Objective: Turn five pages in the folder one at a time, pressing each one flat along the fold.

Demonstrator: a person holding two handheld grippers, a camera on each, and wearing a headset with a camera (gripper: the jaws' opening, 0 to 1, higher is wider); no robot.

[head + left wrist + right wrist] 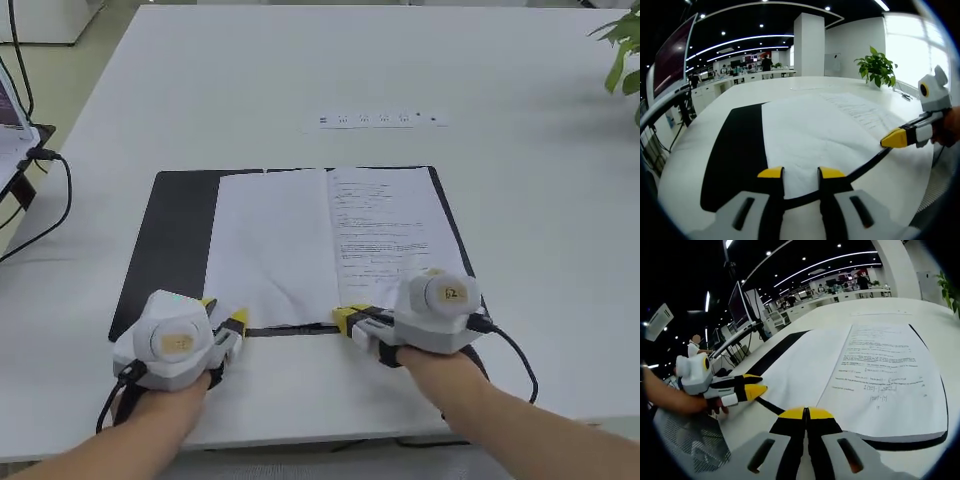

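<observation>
at the folder (pixel 175 240)'s near edge, my left gripper (pixel 802 173) holds its jaws slightly apart, empty; my right gripper (pixel 805 414) has them pressed together on nothing. beyond, the folder lies open on the white table (pixel 520 200).

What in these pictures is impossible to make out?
The printed page: wording too small in the head view, blurred in the right gripper view.
The white strip beyond the folder: too small to identify, head view.
The plant: cut off by the head view's right edge.
</observation>
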